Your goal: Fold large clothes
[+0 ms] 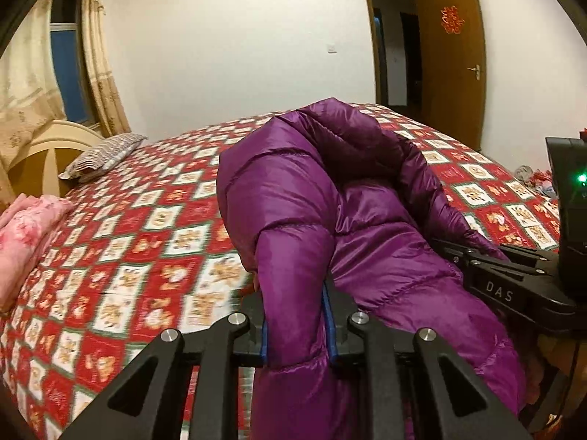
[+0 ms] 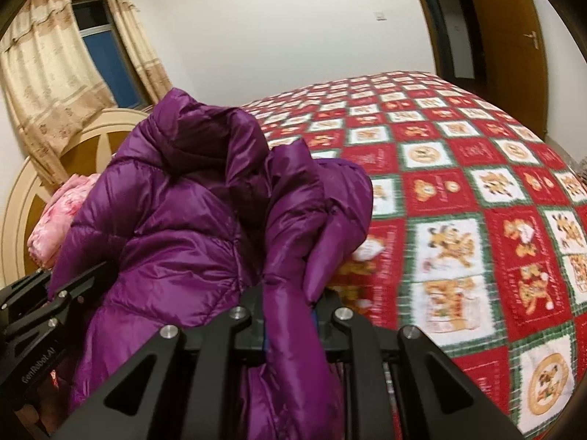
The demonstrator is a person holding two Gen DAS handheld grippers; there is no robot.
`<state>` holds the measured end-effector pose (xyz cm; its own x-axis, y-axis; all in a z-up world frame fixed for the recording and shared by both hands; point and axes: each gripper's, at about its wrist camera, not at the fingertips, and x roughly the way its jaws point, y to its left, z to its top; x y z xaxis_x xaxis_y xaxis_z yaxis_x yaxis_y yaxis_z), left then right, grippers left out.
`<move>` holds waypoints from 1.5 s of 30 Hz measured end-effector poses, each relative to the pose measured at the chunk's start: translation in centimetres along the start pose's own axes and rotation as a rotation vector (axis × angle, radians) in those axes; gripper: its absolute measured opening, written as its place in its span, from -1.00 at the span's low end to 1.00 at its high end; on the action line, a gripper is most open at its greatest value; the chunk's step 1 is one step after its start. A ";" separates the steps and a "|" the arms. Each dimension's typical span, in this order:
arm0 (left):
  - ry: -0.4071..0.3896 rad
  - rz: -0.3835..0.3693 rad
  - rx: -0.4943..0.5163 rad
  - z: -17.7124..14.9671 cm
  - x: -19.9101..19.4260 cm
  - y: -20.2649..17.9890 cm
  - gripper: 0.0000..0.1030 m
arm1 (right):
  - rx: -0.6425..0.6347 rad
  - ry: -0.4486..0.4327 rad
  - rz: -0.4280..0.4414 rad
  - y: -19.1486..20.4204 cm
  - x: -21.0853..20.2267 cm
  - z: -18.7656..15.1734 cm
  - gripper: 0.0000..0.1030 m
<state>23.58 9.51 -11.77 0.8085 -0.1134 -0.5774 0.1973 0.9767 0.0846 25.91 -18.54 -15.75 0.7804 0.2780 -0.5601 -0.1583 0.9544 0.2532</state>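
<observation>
A shiny purple down jacket (image 1: 330, 201) hangs bunched above the bed, its hood slumped open at the top. My left gripper (image 1: 297, 315) is shut on a fold of it, with the fabric pinched between the blue-edged pads. In the right wrist view the same jacket (image 2: 190, 201) fills the left half, and my right gripper (image 2: 290, 315) is shut on another fold near its edge. Each gripper shows in the other's view: the right gripper (image 1: 495, 275) to the right of the jacket, the left gripper (image 2: 47, 304) at the lower left, partly hidden by fabric.
The bed wears a red, white and green patchwork quilt (image 1: 154, 227). A striped pillow (image 1: 102, 156) and a folded pink blanket (image 1: 25, 234) lie near the wooden headboard (image 2: 40, 183). Curtains (image 1: 99, 58) frame a window; a brown door (image 1: 451, 58) stands open beyond the bed.
</observation>
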 end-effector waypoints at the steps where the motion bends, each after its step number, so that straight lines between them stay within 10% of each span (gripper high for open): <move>1: -0.002 0.008 -0.005 -0.1 -0.2 0.5 -0.57 | -0.009 0.001 0.008 0.7 0.2 0.1 -0.65; 19: 0.020 0.136 -0.152 -4.3 -2.2 11.6 -0.58 | -0.181 0.071 0.113 12.3 5.5 0.3 -0.65; 45: 0.045 0.201 -0.237 -7.3 -2.6 16.2 -0.58 | -0.280 0.129 0.151 18.0 8.3 -0.7 -0.65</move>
<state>20.65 26.92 -14.87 0.7919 0.0893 -0.6041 -0.1027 0.9946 0.0123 29.12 1.00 -16.38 0.6553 0.4131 -0.6324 -0.4404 0.8892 0.1244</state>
